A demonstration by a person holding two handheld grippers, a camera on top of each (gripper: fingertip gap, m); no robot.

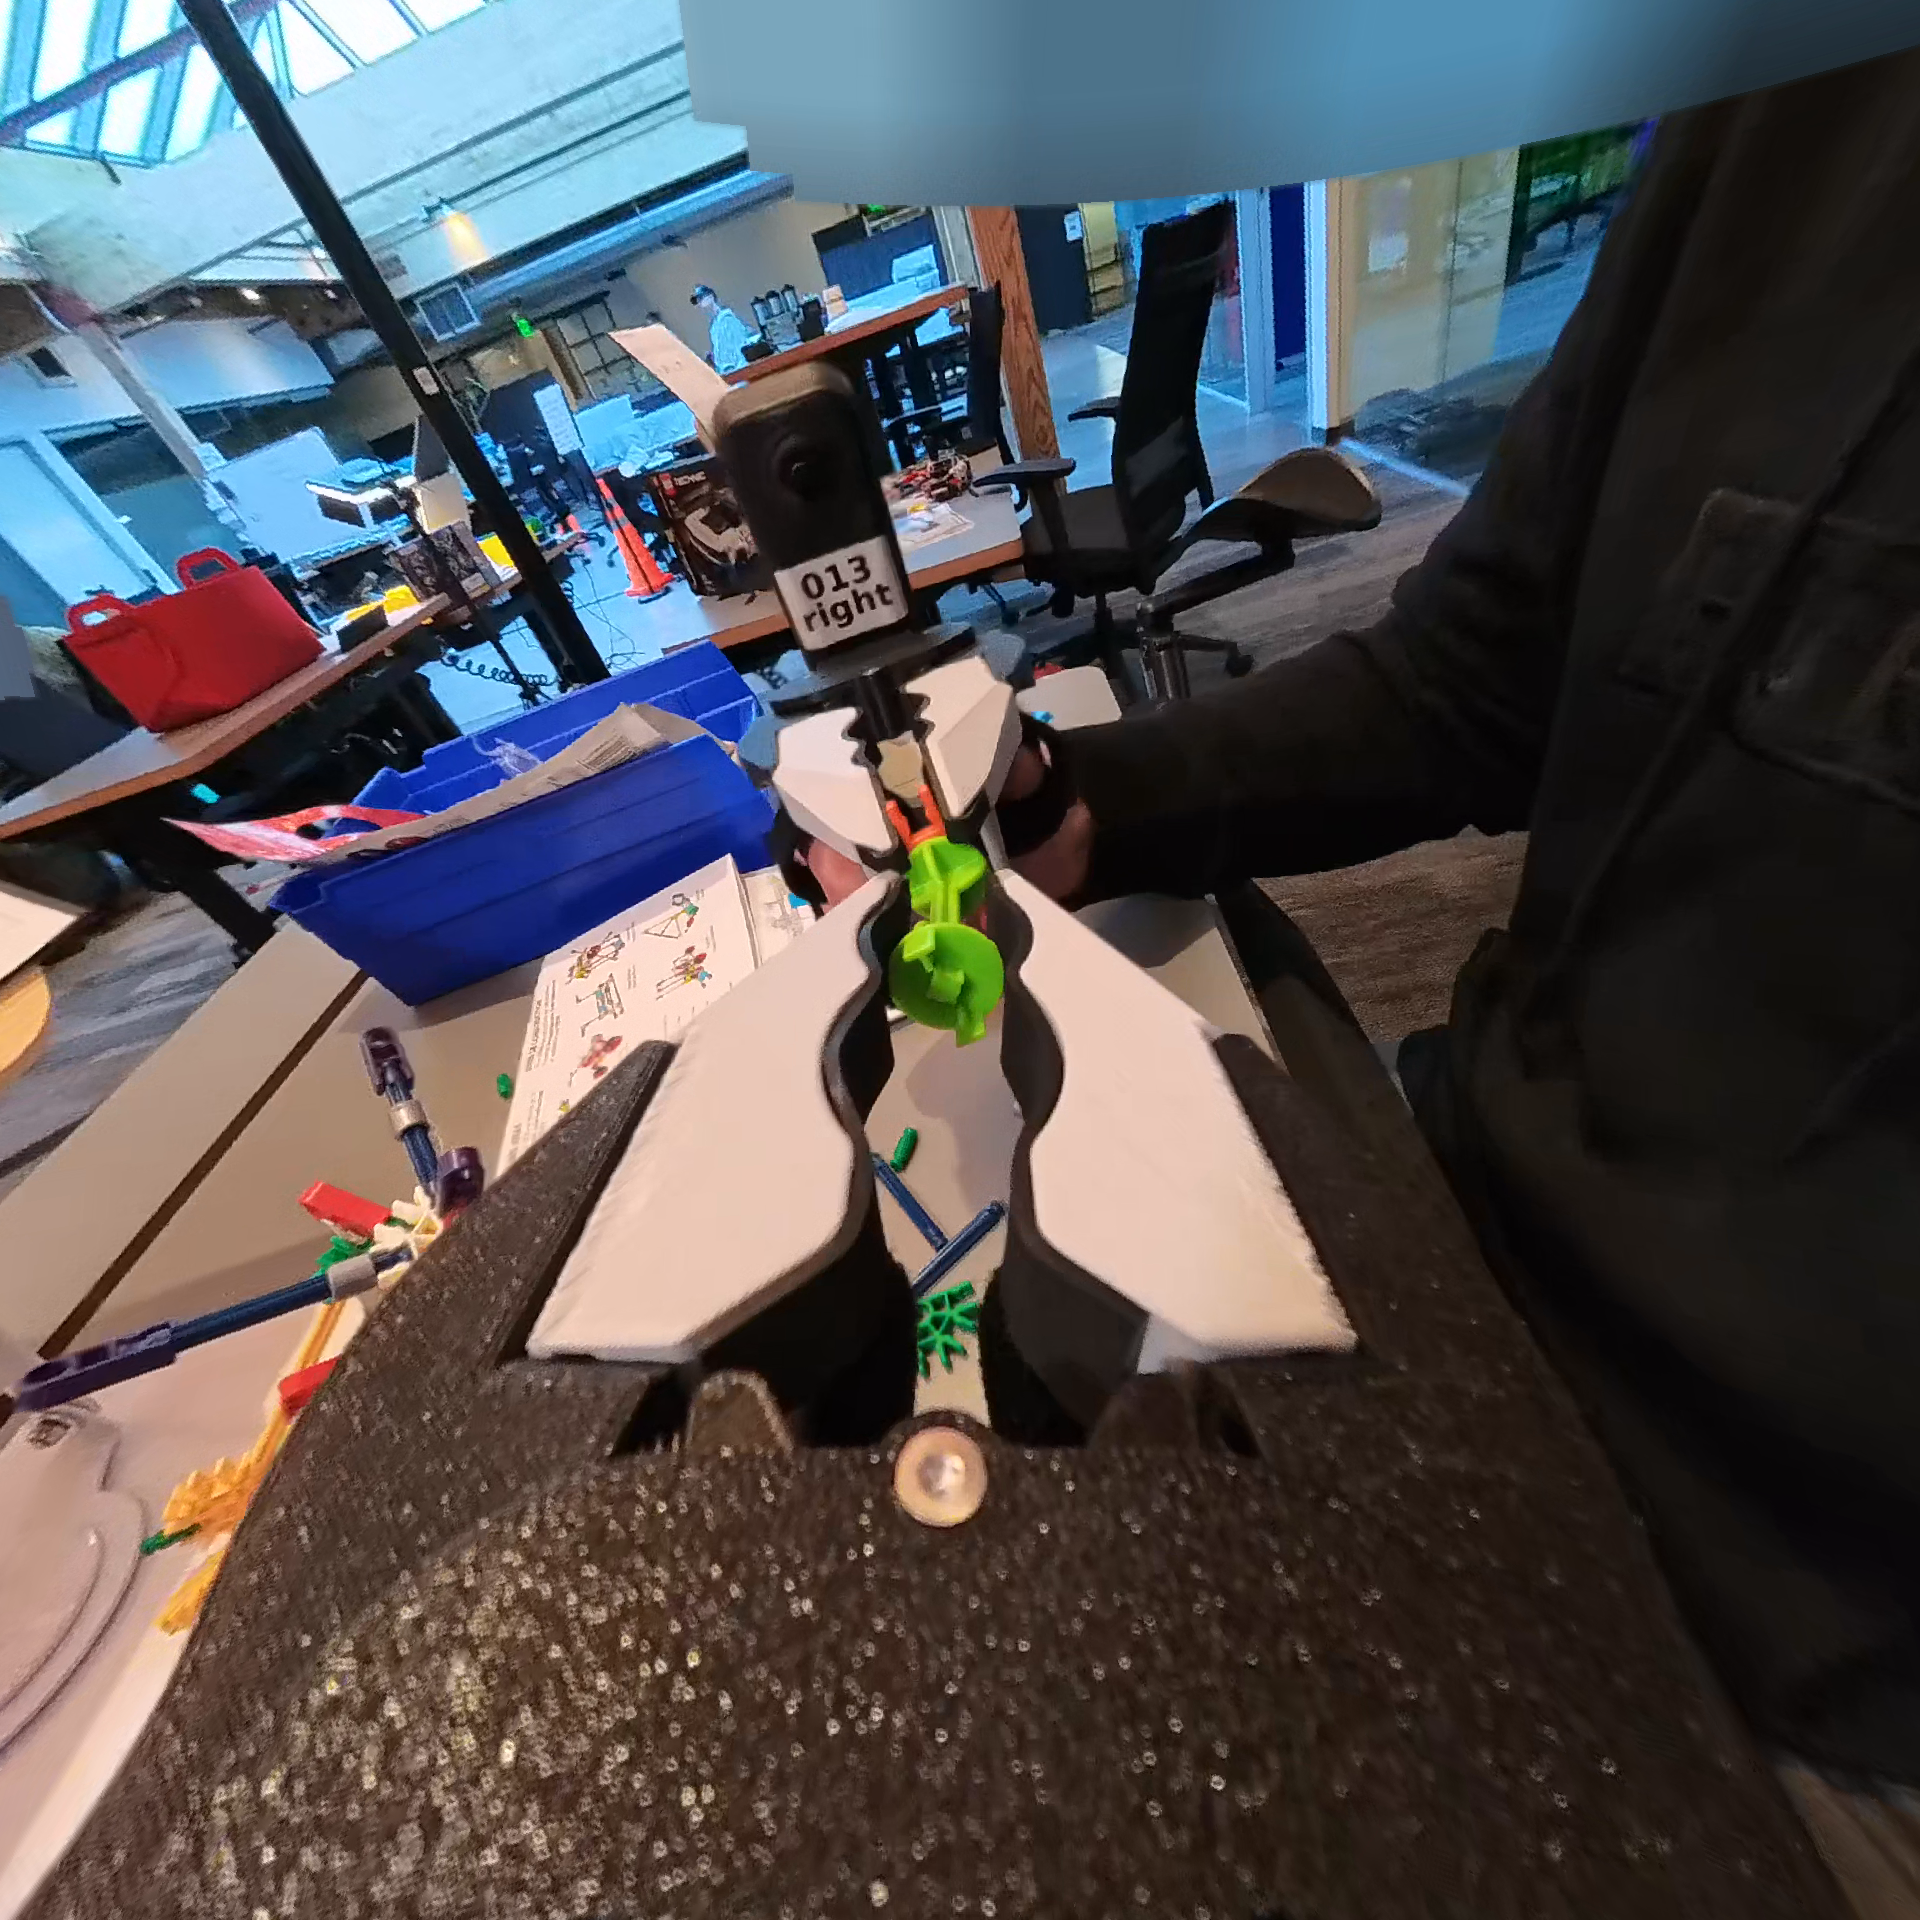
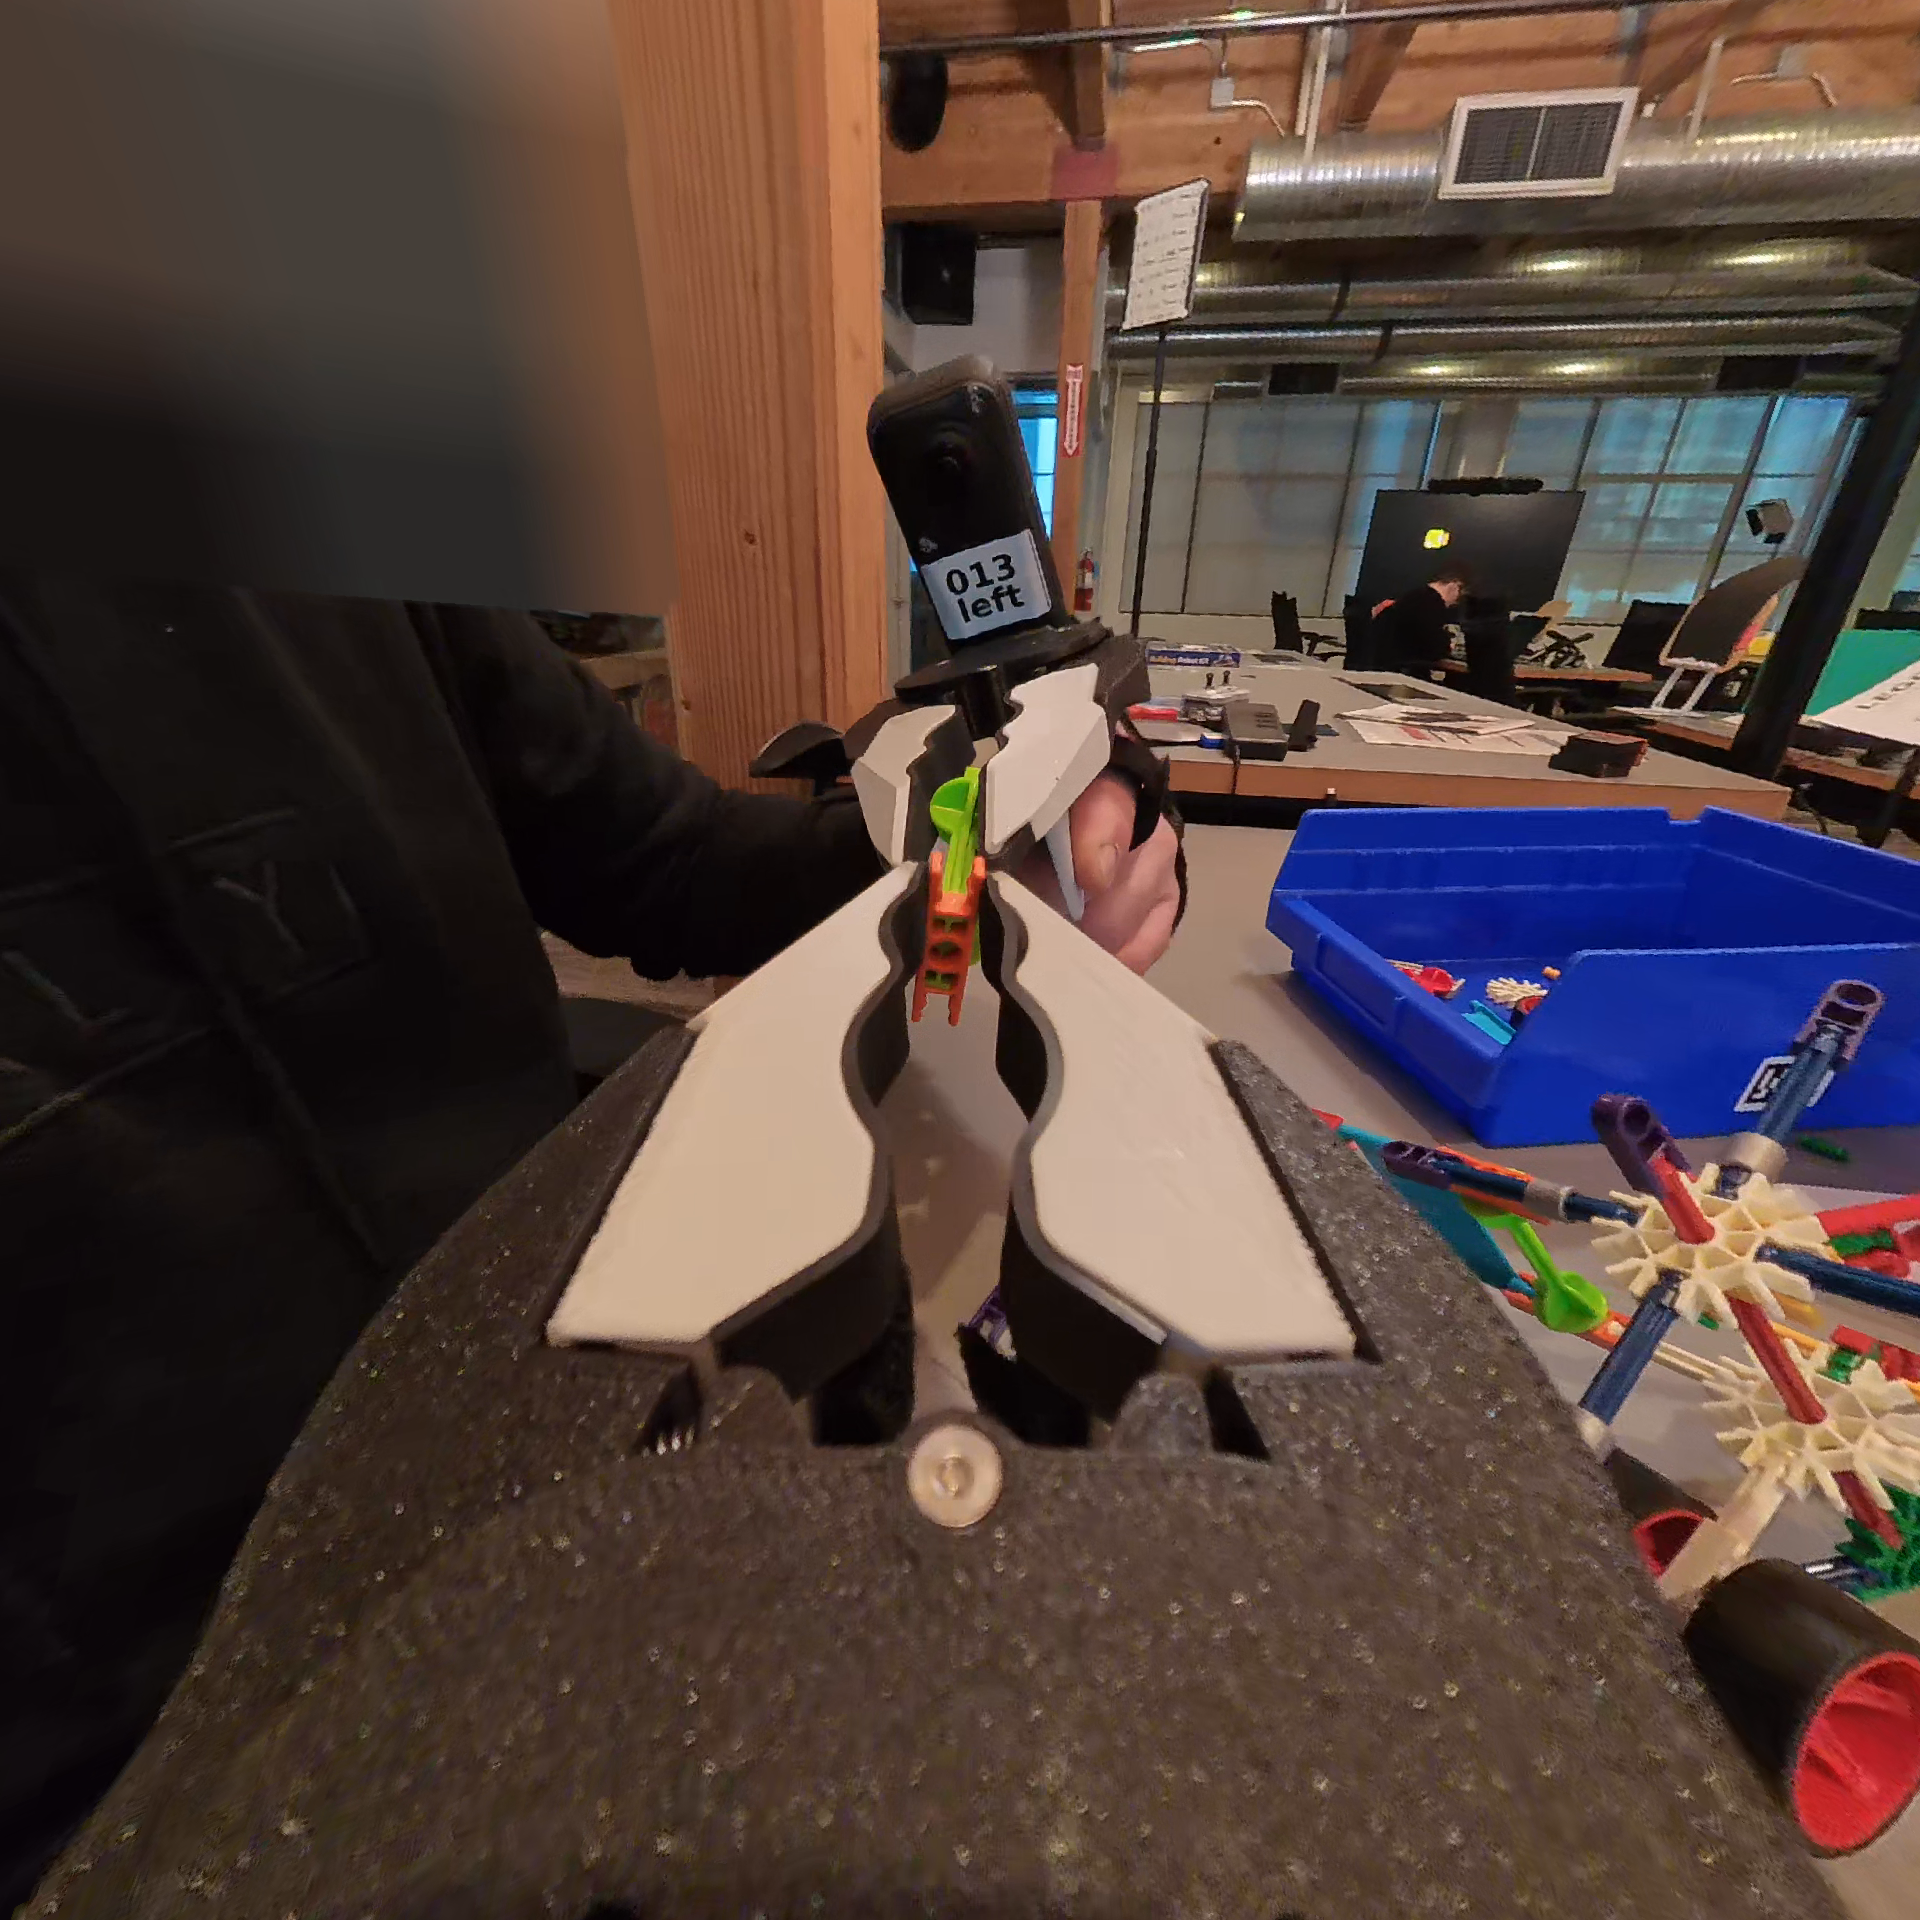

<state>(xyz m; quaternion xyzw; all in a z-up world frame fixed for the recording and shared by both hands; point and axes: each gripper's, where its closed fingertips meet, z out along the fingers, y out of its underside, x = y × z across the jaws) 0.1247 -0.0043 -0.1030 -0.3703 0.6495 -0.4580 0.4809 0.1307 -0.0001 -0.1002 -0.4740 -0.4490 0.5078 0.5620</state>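
Above the counter [image 2: 1226,935], left of the blue bin [image 2: 1558,935], a green piece [image 1: 940,940] is being pinched by the left hand-held gripper [image 1: 940,935] and an orange connector [image 2: 948,935] by the right hand-held gripper [image 2: 948,925], both nearly closed, so alignment is being best kept straight.

Bright, even daylight, perhaps from skylights; wide-angle bending at edges; sharp focus.

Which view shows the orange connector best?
The right wrist view: the orange connector sits lengthwise between the right claw tips, joined to the green part. The left wrist view shows only a sliver, mostly hidden behind that green part.
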